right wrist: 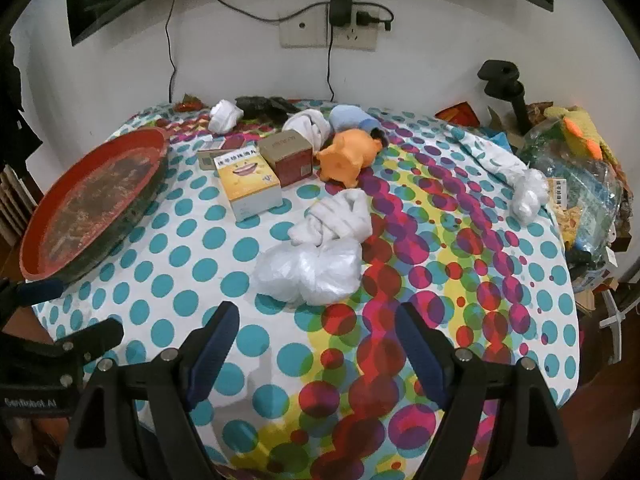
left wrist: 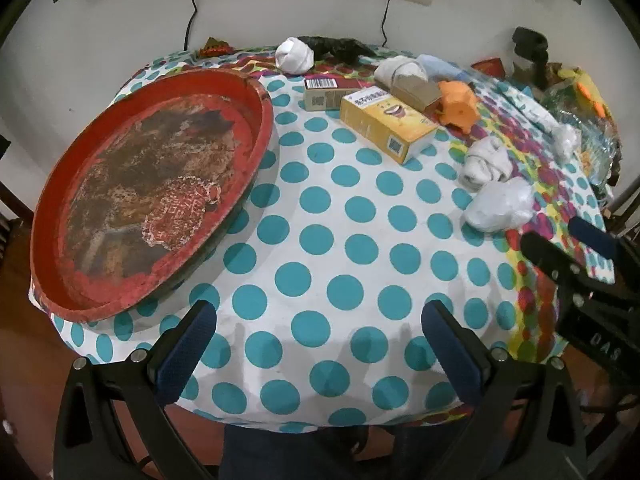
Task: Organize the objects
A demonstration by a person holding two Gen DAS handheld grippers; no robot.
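**A:** What's the left wrist view showing?

**B:** The left claw [left wrist: 318, 344] is spread wide with nothing in it, hanging over the near edge of the desk [left wrist: 320, 240]. A worn red tray [left wrist: 148, 196] sits on the left side. Further back there's a yellow box [left wrist: 386, 124], and an orange pig toy [left wrist: 458, 106] just right of it. A plastic bag [left wrist: 500, 204] lies right of centre, touching a rolled white sock [left wrist: 486, 164].

**A:** And the right wrist view?

**B:** The right claw [right wrist: 318, 334] is gaping too, holding nothing. The plastic bag [right wrist: 310, 270] sits just ahead of it, with the white sock [right wrist: 334, 220] right behind. The yellow box [right wrist: 248, 182], a brown box [right wrist: 288, 156] and the pig [right wrist: 348, 158] are farther back, and the tray [right wrist: 94, 200] is off left.
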